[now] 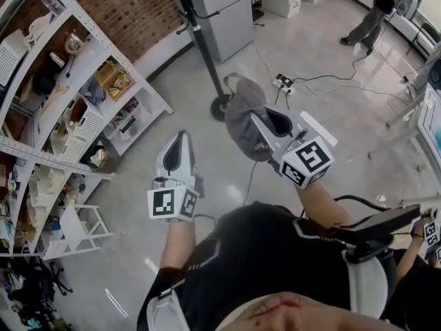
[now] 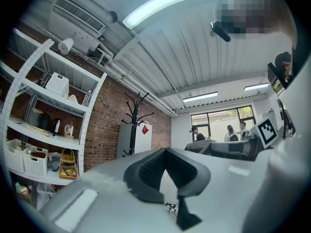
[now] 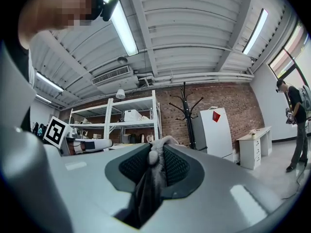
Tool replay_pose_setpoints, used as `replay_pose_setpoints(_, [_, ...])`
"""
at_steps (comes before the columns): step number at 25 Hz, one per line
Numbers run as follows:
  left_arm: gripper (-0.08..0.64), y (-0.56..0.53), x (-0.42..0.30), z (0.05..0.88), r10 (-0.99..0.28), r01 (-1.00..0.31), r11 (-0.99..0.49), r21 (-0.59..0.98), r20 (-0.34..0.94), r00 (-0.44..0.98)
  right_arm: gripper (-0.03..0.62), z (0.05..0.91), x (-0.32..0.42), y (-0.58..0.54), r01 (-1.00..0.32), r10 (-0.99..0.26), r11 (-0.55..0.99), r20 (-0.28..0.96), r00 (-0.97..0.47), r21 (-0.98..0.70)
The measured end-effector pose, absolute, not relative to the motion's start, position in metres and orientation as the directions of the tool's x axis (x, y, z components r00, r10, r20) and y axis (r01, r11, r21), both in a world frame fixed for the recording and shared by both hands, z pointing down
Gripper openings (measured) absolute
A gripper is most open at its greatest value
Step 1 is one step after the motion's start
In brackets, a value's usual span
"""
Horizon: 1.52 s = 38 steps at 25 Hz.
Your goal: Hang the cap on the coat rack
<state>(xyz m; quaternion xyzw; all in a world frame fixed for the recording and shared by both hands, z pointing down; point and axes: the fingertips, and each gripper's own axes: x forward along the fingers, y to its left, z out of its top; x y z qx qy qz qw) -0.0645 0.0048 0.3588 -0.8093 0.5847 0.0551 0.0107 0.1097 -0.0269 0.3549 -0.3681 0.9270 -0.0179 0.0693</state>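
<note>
My right gripper (image 1: 257, 120) is shut on a grey cap (image 1: 241, 119), which hangs from it at mid-height over the floor. In the right gripper view the cap's fabric (image 3: 149, 186) is pinched between the dark pads (image 3: 177, 168). The black coat rack (image 1: 201, 43) stands just beyond the cap, its round base (image 1: 220, 107) on the floor. Its hooked top (image 3: 186, 103) shows ahead against the brick wall. My left gripper (image 1: 181, 139) floats to the left of the cap, jaws together at the tips with nothing in them. The coat rack (image 2: 134, 123) also stands ahead in the left gripper view.
White shelving (image 1: 76, 88) full of baskets and boxes lines the left wall. A white cabinet (image 1: 224, 12) stands behind the rack. A power strip (image 1: 284, 83) with cables lies on the floor to the right. A person (image 1: 375, 9) stands far back right, beside a table (image 1: 424, 116).
</note>
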Motion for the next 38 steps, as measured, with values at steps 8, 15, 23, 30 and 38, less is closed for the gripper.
replay_pose_setpoints(8, [0.069, -0.019, -0.062, 0.363, -0.951, -0.952, -0.302, 0.043, -0.075, 0.299, 0.081, 0.359, 0.12, -0.051, -0.674, -0.682, 0.731, -0.119, -0.721, -0.102])
replay_pose_setpoints(15, [0.069, -0.032, -0.05, 0.358, -0.948, -0.95, -0.312, 0.028, -0.075, 0.309, 0.081, 0.357, 0.132, -0.065, -0.677, -0.688, 0.726, -0.135, -0.713, -0.119])
replay_pose_setpoints(23, [0.069, -0.039, -0.052, 0.366, -0.951, -0.951, -0.307, 0.027, -0.058, 0.305, 0.081, 0.361, 0.126, -0.078, -0.662, -0.671, 0.741, -0.145, -0.727, -0.113])
replay_pose_setpoints(30, [0.069, -0.061, -0.068, 0.365, -0.955, -0.955, -0.292, 0.052, -0.076, 0.287, 0.081, 0.357, 0.11, -0.099, -0.666, -0.67, 0.742, -0.146, -0.728, -0.08])
replay_pose_setpoints(38, [0.069, -0.095, -0.09, 0.362, -0.955, -0.954, -0.289, 0.078, -0.097, 0.281, 0.081, 0.348, 0.079, -0.127, -0.67, -0.669, 0.741, -0.137, -0.731, -0.046])
